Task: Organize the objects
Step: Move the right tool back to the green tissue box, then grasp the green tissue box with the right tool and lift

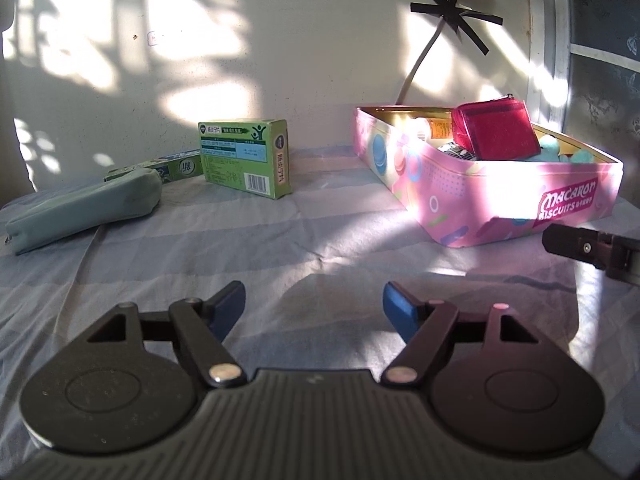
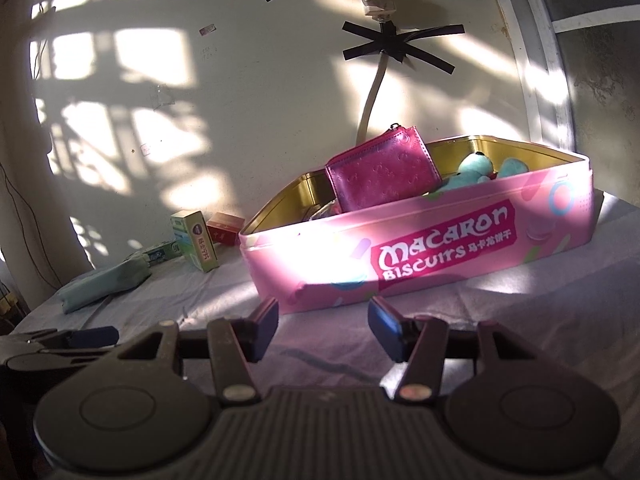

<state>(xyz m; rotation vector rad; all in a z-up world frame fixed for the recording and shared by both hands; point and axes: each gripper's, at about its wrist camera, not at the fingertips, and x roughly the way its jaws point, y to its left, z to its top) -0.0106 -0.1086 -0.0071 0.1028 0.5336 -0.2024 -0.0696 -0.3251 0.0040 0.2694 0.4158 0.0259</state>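
while both my jaws stand apart and empty above the striped grey cloth [image 1: 240, 240], my left gripper [image 1: 314, 306] faces a green cardboard box [image 1: 246, 156]; my right gripper [image 2: 322, 322] fronts the pink macaron biscuit tin [image 2: 420, 248] holding a magenta wallet [image 2: 380, 172].

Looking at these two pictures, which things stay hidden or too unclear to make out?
- Floor of the pink tin: right wrist view, hidden by its wall and the pink wallet.
- Items under the wallet: left wrist view, only slivers show.
- Teal plush toy: mostly below the tin's rim.
- Red box: small, partly behind the tin; missing from the left wrist view.
- Green box: print too small.
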